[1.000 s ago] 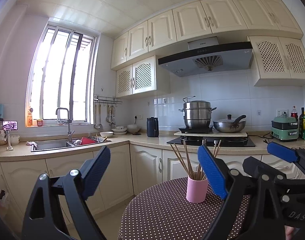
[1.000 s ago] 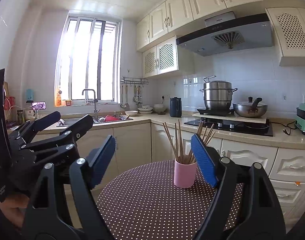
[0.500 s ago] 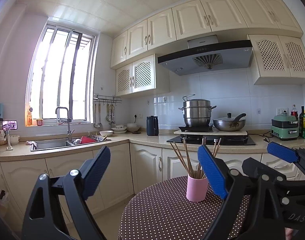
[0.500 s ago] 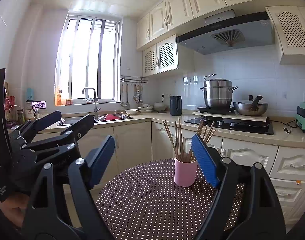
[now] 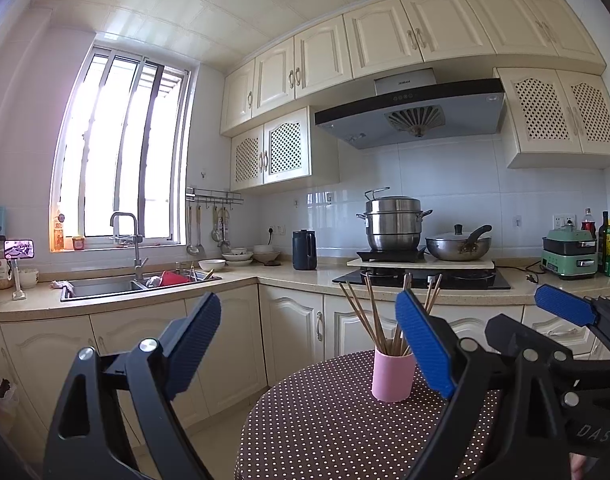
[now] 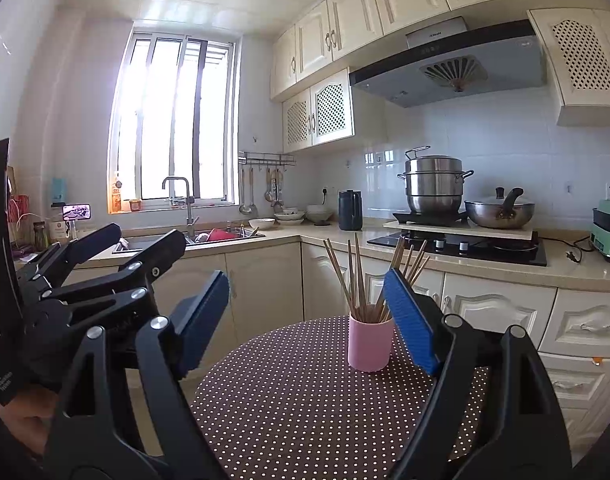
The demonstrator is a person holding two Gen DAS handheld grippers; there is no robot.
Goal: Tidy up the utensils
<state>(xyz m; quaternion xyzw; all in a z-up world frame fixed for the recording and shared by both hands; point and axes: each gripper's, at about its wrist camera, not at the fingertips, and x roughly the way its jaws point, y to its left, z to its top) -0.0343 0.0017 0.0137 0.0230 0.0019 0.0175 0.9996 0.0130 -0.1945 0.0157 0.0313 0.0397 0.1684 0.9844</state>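
Observation:
A pink cup (image 5: 393, 376) holding several wooden chopsticks (image 5: 369, 316) stands upright on a round table with a brown polka-dot cloth (image 5: 325, 420). It also shows in the right wrist view (image 6: 369, 343), with the chopsticks (image 6: 355, 276) fanned out. My left gripper (image 5: 309, 344) is open and empty, held above the table's near side, short of the cup. My right gripper (image 6: 307, 318) is open and empty, also short of the cup. The right gripper's blue pad shows at the right of the left wrist view (image 5: 565, 310). The left gripper shows at the left of the right wrist view (image 6: 105, 264).
Kitchen counter runs behind the table, with a sink (image 5: 137, 282), a black kettle (image 5: 304, 255), a steel steamer pot (image 5: 393, 224) and a wok (image 5: 459, 244) on the hob. Cream cabinets (image 6: 265, 284) stand below. A green appliance (image 5: 571, 252) sits at far right.
Both views have shifted slightly; the cup sits a little higher and nearer in the right wrist view. Both grippers stay open and empty.

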